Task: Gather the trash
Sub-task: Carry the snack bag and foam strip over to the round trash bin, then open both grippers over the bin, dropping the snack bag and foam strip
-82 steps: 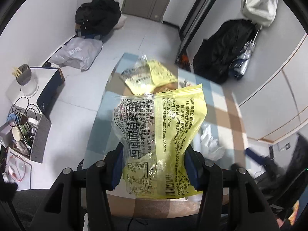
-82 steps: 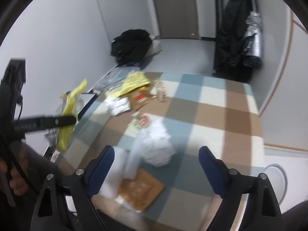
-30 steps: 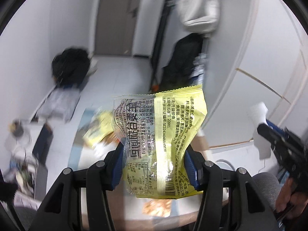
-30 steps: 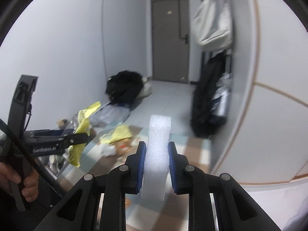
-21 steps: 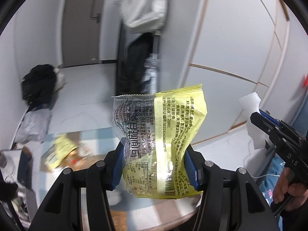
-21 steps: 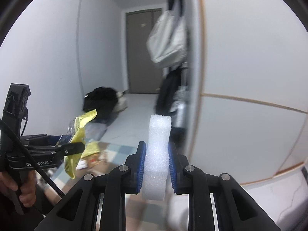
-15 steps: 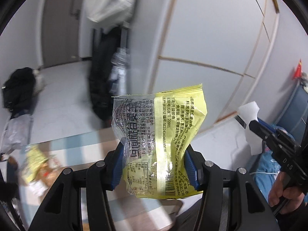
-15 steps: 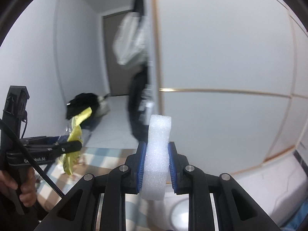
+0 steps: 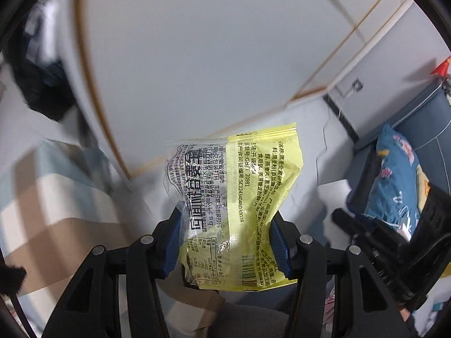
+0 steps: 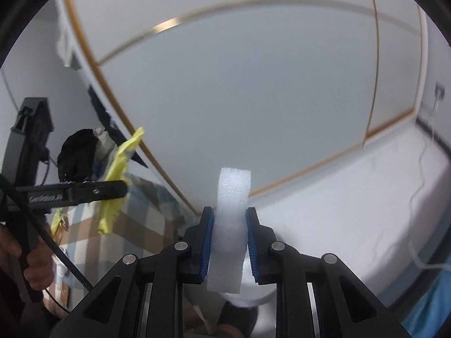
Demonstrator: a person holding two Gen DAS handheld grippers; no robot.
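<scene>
The left gripper (image 9: 228, 242) is clamped on a yellow and clear snack wrapper (image 9: 236, 197), its two blue pads pressing the crinkled lower half from either side with the jaws partly apart. The wrapper stands upright between the fingers, its long axis running along the gripper's pointing direction, its crimped top edge farthest from the camera and its barcode end nearest. The printed side faces the camera. In the right wrist view the same wrapper (image 10: 118, 177) shows edge-on, a thin yellow strip sticking out past the left gripper's black finger.

The right gripper (image 10: 229, 242) is clenched on a white foam block (image 10: 231, 225), jaws narrowly apart with the blue pads squeezing its sides. The block stands upright, long axis along the fingers, its rounded top rising above the fingertips and its lower end reaching back toward the camera.

To the left of the wrapper lies a blurred checked tablecloth (image 9: 42, 197) in brown, cream and blue. Behind the wrapper is a pale wall with thin gold trim lines (image 9: 197, 56). To the right of the wrapper sits a blue patterned cushion (image 9: 394, 174).
</scene>
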